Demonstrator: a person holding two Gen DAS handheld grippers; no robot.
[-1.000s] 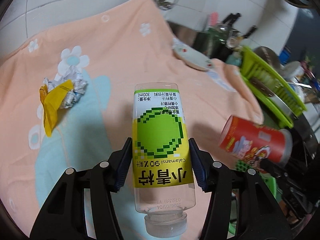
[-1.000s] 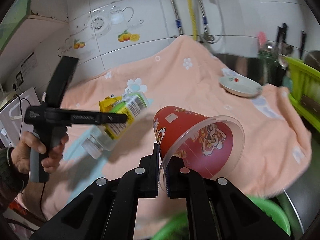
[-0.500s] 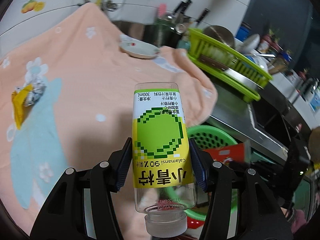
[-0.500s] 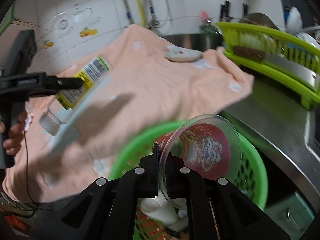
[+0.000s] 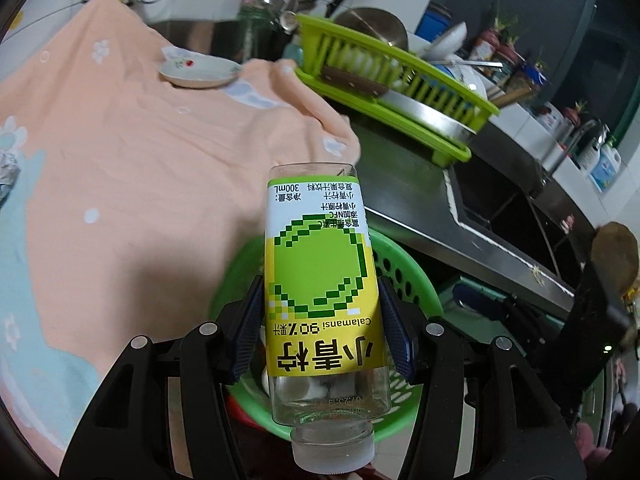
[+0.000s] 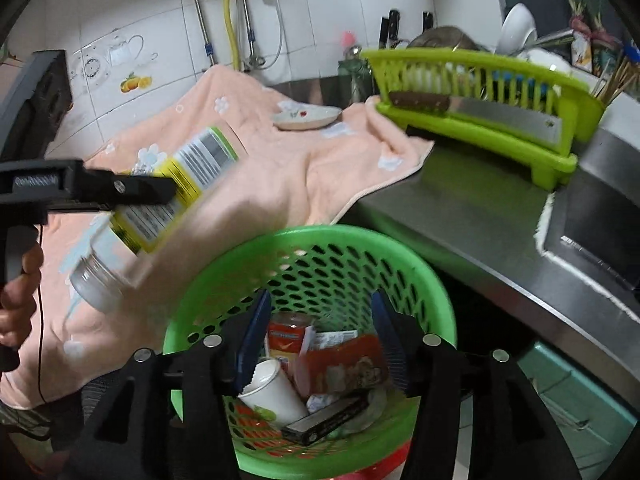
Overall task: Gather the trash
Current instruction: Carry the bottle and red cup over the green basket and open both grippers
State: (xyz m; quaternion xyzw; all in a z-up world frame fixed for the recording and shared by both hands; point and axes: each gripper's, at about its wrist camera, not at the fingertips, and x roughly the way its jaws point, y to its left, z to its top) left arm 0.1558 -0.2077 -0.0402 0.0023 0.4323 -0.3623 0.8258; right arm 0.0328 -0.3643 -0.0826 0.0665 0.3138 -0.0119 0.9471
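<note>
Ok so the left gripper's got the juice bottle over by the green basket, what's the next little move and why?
Probably carry the bottle a bit further over the green basket, then let go. The left gripper is clamped on it, and in the right wrist view it hangs over the peach cloth, short of the rim. The right gripper is opening, empty, above the trash inside.

red noodle cup (image 6: 344, 364) now out of the opening right tool (image 6: 320, 336), down in the green basket (image 6: 436, 304)
</note>
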